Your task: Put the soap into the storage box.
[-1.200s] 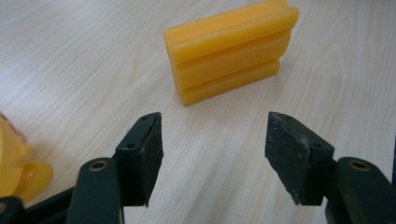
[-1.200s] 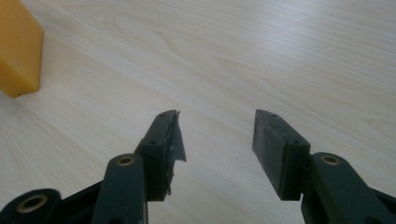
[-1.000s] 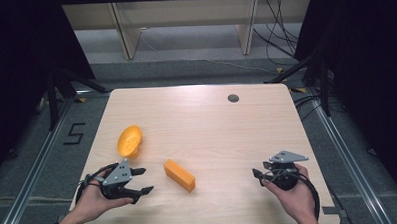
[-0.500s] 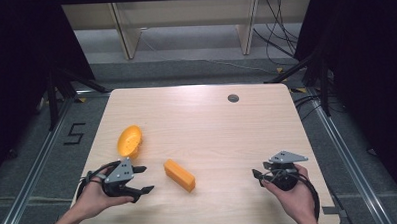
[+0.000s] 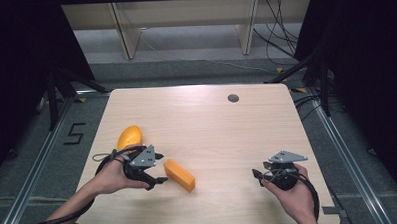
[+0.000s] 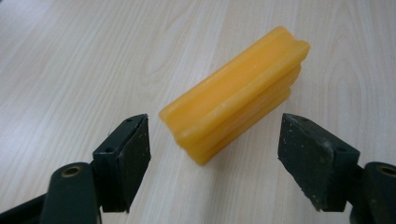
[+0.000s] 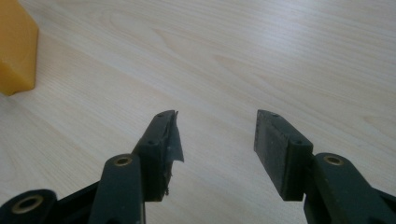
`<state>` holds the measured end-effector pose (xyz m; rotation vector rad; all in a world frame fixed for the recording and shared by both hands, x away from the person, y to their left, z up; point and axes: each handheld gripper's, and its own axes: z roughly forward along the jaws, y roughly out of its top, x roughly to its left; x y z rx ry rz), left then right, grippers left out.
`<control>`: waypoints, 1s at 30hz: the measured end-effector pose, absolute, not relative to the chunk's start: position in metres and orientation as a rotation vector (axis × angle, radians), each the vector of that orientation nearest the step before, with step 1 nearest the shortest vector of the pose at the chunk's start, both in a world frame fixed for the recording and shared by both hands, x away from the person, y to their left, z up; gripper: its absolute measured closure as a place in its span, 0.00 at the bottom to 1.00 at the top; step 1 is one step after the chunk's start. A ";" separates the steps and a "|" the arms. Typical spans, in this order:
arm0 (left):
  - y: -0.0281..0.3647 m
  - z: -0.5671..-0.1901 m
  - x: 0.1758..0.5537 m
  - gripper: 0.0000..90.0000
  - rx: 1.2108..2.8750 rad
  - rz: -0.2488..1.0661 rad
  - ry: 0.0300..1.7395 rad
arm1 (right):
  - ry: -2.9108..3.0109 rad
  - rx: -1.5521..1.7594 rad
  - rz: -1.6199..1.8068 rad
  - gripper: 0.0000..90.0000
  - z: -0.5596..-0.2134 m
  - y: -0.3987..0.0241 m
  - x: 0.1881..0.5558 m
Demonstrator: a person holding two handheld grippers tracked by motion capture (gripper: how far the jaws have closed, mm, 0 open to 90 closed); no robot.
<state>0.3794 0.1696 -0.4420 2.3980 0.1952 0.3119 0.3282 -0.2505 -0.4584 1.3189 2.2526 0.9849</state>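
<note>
At the left of the light wood tabletop (image 5: 212, 121) a yellow-orange rounded object (image 5: 129, 136) lies just behind the left tongs (image 6: 212, 144), which stand wide open with the ridged orange block (image 6: 238, 91) just ahead of the gap, untouched; the approach looks under way, so next comes easing forward and closing. The right tongs (image 7: 217, 135) rest open and empty, well apart

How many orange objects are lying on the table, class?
2. An orange ridged block lies near the front, just ahead of the open left claw; a rounded orange object sits behind that claw, partly hidden by it.
</note>
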 end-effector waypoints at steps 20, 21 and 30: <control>0.136 -0.454 0.401 0.25 2.470 0.224 -0.015 | 2.255 1.333 0.982 0.55 -0.461 -0.251 0.329; 0.136 -0.455 0.400 0.25 2.476 0.215 -0.012 | 2.255 1.314 0.989 0.55 -0.461 -0.251 0.329; 0.131 -0.461 0.403 0.25 2.500 0.199 -0.035 | 2.261 1.348 0.981 0.54 -0.460 -0.250 0.328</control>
